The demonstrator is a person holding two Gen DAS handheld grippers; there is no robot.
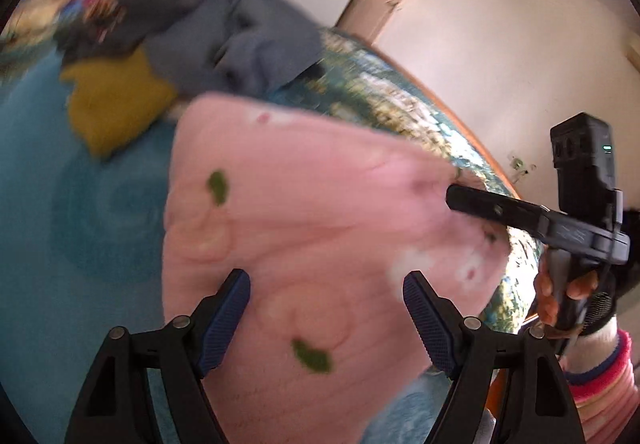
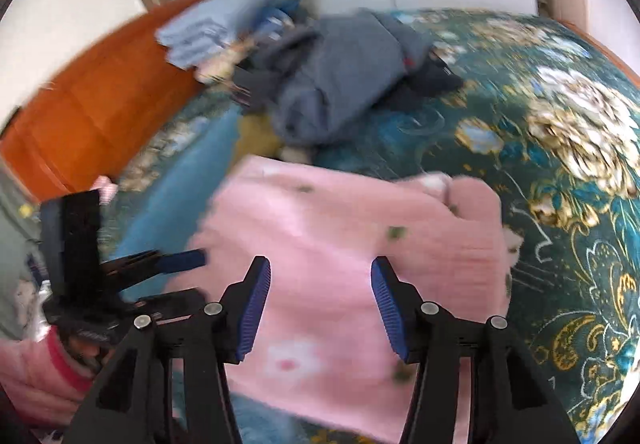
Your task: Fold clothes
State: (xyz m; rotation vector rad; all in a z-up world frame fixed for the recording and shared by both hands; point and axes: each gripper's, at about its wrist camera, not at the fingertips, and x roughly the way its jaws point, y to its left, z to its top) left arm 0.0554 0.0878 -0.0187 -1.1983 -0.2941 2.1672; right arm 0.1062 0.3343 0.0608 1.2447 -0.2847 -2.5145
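Pink fleece garment, printed with green leaves and pale flowers, lies spread on the bed in the left wrist view. Left gripper hangs over the near part of it, jaws spread wide, nothing between the blue pads; whether they touch the cloth I cannot tell. Beyond the garment: a mustard-yellow piece and a grey-blue heap of clothes. At right, the right gripper reaches in over the garment's far edge, held by a hand in a pink striped sleeve.

Right wrist view, blurred. Right gripper sits above the same pink garment, jaws parted and empty, pads clear of any fold. Garment lies on a teal bedspread with gold and white flowers. Grey-blue clothes are piled behind it, folded light-blue cloth further back near an orange wooden headboard. Left gripper shows at left, beside the garment's edge; its opening is not readable here.
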